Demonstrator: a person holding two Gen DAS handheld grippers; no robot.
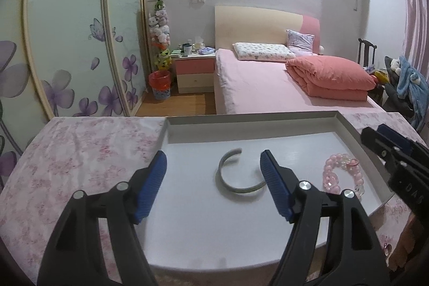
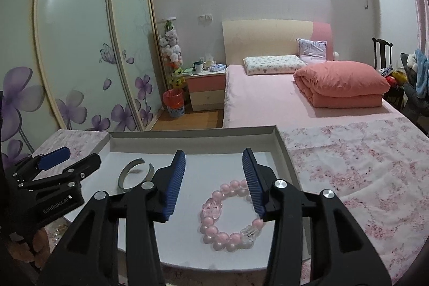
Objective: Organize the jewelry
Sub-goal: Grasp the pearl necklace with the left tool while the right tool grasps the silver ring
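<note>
A shallow white tray [image 1: 187,232] lies on a pink floral cloth. In it lie a silver open cuff bangle [image 1: 236,173] and a pink bead bracelet [image 1: 340,176]. My left gripper [image 1: 213,160] is open and empty, its blue pads either side of the cuff and a little nearer than it. My right gripper [image 2: 213,158] is open and empty, above the bead bracelet [image 2: 228,216], whose right side its right finger hides. The cuff [image 2: 134,174] shows at the left of the right wrist view, next to the left gripper [image 2: 67,160]. The right gripper [image 1: 386,138] shows at the tray's right rim.
The floral cloth [image 2: 362,178] covers the table to the right of the tray and to its left [image 1: 67,165]. Behind stand a pink bed [image 1: 268,79], a nightstand [image 1: 194,71], a red bin [image 1: 159,85] and wardrobe doors [image 1: 67,31].
</note>
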